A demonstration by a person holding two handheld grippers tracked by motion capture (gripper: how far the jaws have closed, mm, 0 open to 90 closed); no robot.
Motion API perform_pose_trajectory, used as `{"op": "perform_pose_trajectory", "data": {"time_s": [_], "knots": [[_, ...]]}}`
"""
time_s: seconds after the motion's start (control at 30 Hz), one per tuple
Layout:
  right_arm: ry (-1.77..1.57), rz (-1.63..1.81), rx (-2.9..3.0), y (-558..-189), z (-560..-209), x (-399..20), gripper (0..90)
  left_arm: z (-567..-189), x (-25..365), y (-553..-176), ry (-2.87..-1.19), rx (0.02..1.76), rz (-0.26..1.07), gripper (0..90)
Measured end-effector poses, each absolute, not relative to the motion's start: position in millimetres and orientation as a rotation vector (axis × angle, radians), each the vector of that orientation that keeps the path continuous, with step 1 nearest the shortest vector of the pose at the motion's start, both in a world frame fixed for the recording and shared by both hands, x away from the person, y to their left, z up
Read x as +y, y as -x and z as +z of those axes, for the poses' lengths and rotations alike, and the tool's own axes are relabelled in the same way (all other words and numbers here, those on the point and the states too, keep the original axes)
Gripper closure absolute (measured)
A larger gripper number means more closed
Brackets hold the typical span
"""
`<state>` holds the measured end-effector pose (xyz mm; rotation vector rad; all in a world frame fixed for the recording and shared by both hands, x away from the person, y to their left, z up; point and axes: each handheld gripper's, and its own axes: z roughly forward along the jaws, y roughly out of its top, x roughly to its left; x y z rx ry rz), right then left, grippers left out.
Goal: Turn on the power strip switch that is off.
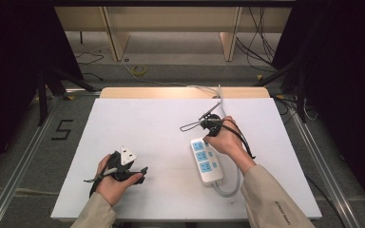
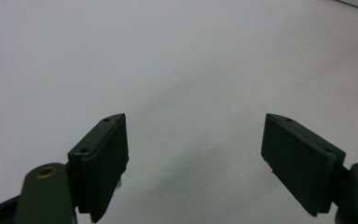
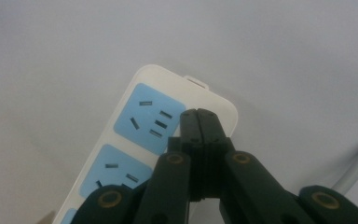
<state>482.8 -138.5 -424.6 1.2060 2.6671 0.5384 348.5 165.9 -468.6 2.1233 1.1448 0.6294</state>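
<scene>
surface: white table (image 1: 138,118) | on it: white power strip (image 1: 207,162) with blue sockets, right of centre

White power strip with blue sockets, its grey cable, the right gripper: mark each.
White power strip with blue sockets (image 1: 207,163): high view, on its middle socket.
Grey cable (image 1: 233,188): high view, on its loop.
Right gripper (image 3: 200,115): right gripper view, at its closed jaw tips.

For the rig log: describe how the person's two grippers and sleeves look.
Both are black two-jaw tools. The left gripper carries a grey three-cornered plate; its flat rectangular pads have small screw holes. The right gripper has brass-coloured rivets and a black cable. Sleeves are beige.
</scene>
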Motion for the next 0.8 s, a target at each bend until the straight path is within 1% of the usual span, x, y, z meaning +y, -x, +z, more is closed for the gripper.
{"op": "perform_pose_trajectory", "data": {"time_s": [0.8], "knots": [[-1.228,0.52,2.66,-487.4,-429.9,-138.9,90.0,-468.9,165.3,-348.8,-2.131,1.138,0.629,22.7]]}}
